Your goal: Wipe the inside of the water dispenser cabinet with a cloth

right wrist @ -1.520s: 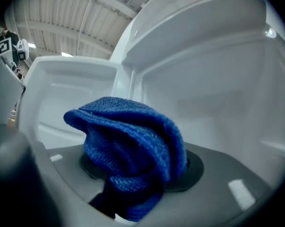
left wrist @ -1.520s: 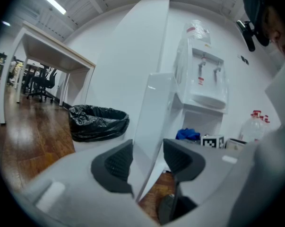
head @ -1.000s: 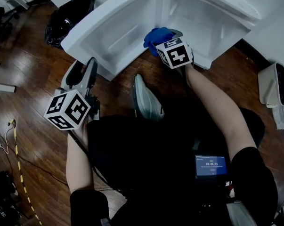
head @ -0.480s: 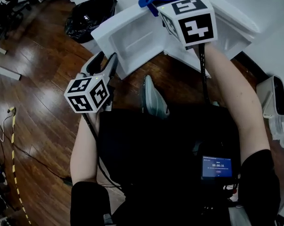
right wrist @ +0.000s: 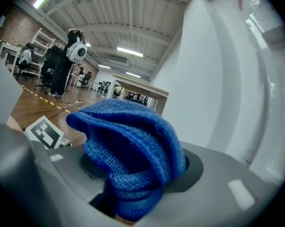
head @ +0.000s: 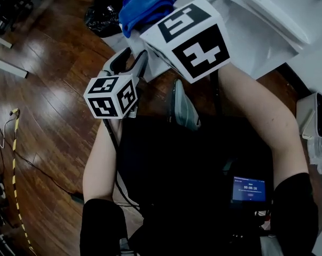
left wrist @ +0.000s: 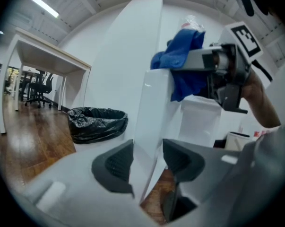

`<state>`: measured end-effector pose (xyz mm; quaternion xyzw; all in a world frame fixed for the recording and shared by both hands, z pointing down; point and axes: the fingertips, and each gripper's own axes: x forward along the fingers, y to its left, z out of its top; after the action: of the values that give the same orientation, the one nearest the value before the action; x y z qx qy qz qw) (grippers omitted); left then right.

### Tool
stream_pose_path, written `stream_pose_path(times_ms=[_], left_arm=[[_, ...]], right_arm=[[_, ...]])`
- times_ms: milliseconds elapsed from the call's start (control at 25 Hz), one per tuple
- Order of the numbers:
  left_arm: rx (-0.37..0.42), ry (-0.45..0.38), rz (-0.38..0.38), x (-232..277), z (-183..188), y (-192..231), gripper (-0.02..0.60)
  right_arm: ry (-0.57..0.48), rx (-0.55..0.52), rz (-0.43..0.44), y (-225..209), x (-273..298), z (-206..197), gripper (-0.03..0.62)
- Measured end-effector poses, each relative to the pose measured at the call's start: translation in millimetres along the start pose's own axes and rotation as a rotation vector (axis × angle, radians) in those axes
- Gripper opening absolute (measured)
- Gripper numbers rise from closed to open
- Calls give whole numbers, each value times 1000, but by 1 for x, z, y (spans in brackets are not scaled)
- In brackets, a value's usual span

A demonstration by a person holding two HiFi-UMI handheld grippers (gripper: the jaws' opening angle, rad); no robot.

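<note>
Cabinet [head: 267,41]: inside hidden behind the marker cube [head: 188,39].
Right gripper [right wrist: 133,174]: pads covered by the blue cloth [right wrist: 128,136].
Screen [head: 250,189]: print too small to read.
Bin bag [head: 104,9]: partly behind the cloth.

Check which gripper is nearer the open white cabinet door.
Left. The left gripper has the edge of the open white cabinet door between its jaws. The right gripper, clamping the blue knitted cloth, is up above the door's top edge.
</note>
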<state>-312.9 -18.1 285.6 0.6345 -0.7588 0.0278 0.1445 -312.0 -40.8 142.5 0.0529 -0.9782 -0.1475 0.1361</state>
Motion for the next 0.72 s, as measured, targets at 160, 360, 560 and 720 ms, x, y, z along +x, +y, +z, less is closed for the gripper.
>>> stream_pose_path(times_ms=[160,360,560,720], left_arm=[[14,10,7,0,-1,0,196],[-231,-134,-78,-25,21,11,196],[-478,-631,-141,-89,108,52,196],[-265,-533,-146,-67,143,31,196]], right_arm=[[10,-62,115,45,7,11,268],[-363,-102,39,38,-35,40,272],[-399,-389,-233,33,-52,-2,272],[-334,-751,-262,75,-18,-36,273]])
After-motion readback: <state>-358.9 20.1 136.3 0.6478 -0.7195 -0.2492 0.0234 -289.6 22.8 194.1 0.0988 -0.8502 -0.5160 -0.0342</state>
